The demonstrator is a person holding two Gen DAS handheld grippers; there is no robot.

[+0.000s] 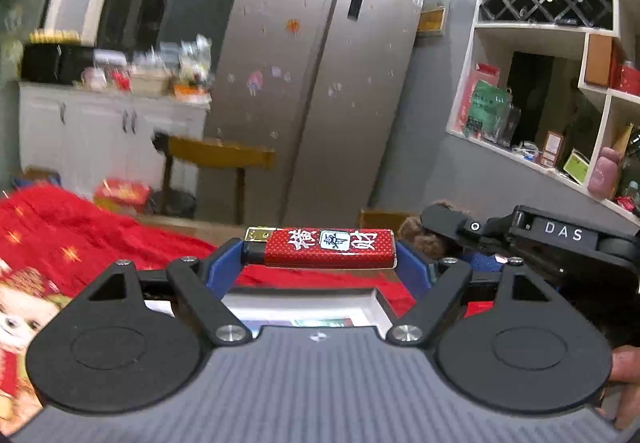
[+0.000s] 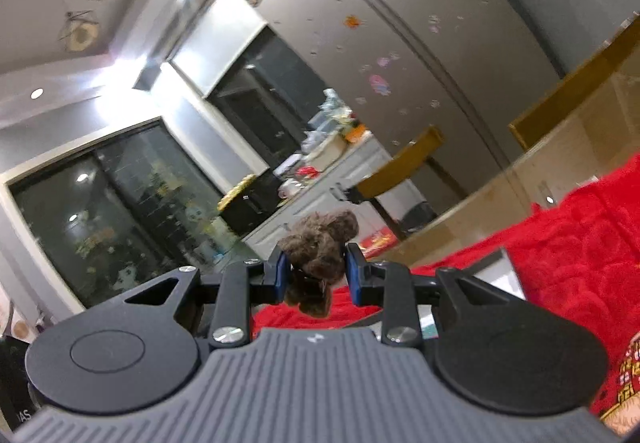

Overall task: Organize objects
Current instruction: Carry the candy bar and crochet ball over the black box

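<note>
My left gripper is shut on a red lighter with white characters, held crosswise between the blue pads, lifted above a white-rimmed box on the red cloth. My right gripper is shut on a small brown fuzzy plush toy, raised above the red cloth. The right gripper also shows in the left wrist view at the right, with the brown plush at its tip.
A red patterned cloth covers the table. A silver fridge stands behind, with wooden chairs, white cabinets with clutter on top, and wall shelves at right. A grey-rimmed box lies below the right gripper.
</note>
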